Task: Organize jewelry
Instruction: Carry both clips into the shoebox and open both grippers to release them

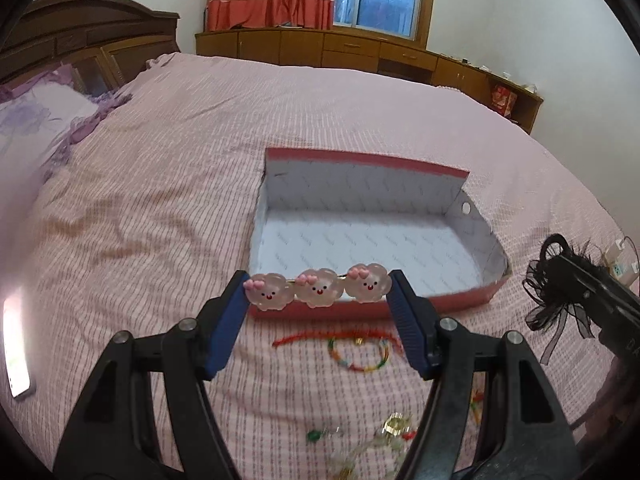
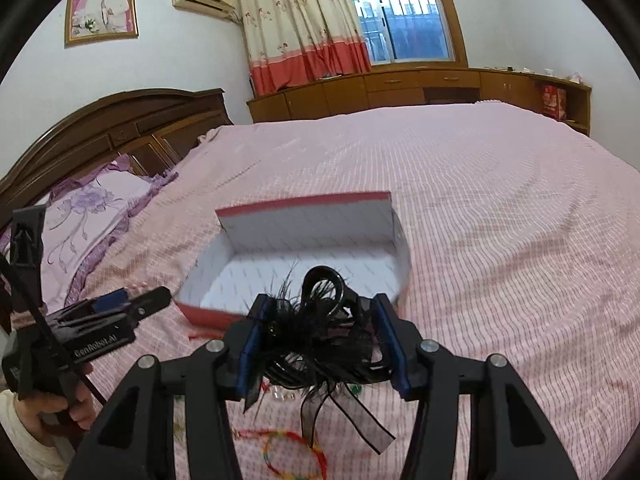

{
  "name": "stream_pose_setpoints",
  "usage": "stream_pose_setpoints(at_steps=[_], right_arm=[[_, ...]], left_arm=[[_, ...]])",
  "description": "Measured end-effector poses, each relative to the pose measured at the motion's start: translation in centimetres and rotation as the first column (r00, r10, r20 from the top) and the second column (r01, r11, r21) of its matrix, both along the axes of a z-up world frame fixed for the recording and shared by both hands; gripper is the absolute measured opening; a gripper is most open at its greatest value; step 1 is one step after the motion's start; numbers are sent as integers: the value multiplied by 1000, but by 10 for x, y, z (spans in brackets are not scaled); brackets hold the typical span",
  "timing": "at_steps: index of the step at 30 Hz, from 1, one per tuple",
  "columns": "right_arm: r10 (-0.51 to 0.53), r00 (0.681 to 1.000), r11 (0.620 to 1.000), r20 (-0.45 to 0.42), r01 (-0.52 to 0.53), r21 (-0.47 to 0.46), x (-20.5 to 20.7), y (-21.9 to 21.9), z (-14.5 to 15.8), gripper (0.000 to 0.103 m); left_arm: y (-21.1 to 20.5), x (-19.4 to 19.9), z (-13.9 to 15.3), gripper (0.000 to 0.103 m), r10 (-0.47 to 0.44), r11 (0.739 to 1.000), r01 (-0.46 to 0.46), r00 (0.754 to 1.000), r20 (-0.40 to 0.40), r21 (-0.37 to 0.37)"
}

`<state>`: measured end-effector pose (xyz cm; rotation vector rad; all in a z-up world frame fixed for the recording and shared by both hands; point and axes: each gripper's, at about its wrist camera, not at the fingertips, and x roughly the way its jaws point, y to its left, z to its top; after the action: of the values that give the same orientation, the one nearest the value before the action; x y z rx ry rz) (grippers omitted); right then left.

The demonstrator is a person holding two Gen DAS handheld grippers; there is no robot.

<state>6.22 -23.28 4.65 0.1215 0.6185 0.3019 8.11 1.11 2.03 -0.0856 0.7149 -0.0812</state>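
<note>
My left gripper [image 1: 319, 290] is shut on a pink hair clip with three cloud-like charms [image 1: 318, 289], held just above the near wall of the open red box [image 1: 352, 311] with a white lining. My right gripper [image 2: 320, 320] is shut on a black feather and ribbon hair accessory [image 2: 320, 340], held in front of the same box [image 2: 212, 314]. The right gripper with its black accessory also shows in the left wrist view [image 1: 556, 280], to the right of the box. The left gripper shows in the right wrist view [image 2: 120, 300], at the box's left.
A multicoloured bracelet [image 1: 360, 354] and a red cord [image 1: 304, 336] lie on the pink bedspread [image 1: 160, 200] before the box, with more small jewelry [image 1: 394, 426] nearer. A phone [image 1: 16, 352] lies at the left. A purple pillow [image 2: 88, 216] and wooden headboard [image 2: 100, 128] stand behind.
</note>
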Motion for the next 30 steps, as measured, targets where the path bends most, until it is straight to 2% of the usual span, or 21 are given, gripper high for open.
stream_pose_setpoints(at_steps=[7, 16, 21, 30], right_arm=[[16, 1000, 1000, 18, -16, -21, 35, 10, 4, 54], [26, 1000, 998, -2, -27, -51, 91, 18, -5, 54], [22, 999, 998, -36, -24, -58, 124, 18, -16, 54], [-3, 993, 996, -116, -8, -90, 166, 18, -47, 54]], left_arm=[[-7, 36, -5, 62, -8, 1000, 8, 1000, -18, -6], [-12, 84, -13, 62, -9, 1000, 9, 999, -46, -2], [-12, 114, -26, 62, 1, 1000, -3, 995, -96, -12], [-19, 138, -50, 62, 8, 999, -2, 986, -167, 32]])
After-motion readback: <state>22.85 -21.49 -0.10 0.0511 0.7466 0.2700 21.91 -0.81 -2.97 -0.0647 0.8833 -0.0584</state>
